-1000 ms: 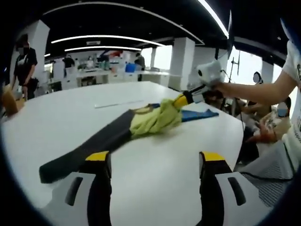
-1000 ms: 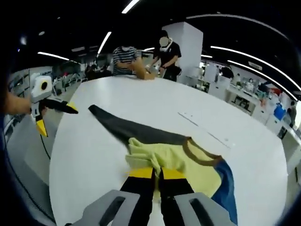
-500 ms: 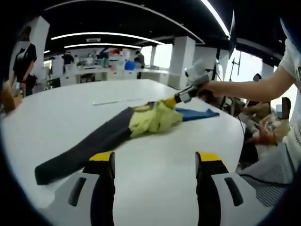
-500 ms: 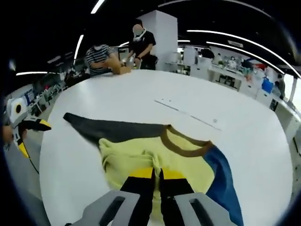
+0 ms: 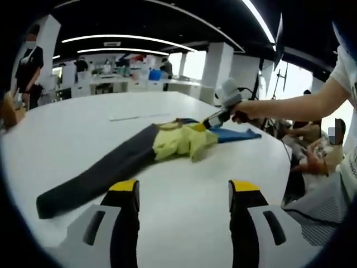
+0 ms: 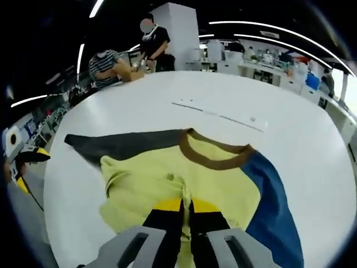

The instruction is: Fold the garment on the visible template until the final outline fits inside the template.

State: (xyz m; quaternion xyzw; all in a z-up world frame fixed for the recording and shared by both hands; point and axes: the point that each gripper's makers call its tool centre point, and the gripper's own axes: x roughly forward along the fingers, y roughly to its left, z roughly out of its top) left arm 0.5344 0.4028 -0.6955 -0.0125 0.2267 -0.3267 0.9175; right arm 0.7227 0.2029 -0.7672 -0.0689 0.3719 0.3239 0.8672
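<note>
Garment (image 6: 184,173) lies mid-surface: soft yellow body bunched in wrinkles, brown ribbed collar, long dark grey sleeve one side, blue sleeve other side. We see right gripper (image 6: 187,205) fingers clenched on yellow cloth near hem. Left gripper (image 5: 183,187) fingers released, spread wide, hovering over bare white surface (image 5: 184,190), well apart from shirt. Round glossy surface, lots of open room around; blue sleeve near edge.

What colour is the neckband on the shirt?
Brown neckband on the yellow shirt, clearest in the right gripper view.
</note>
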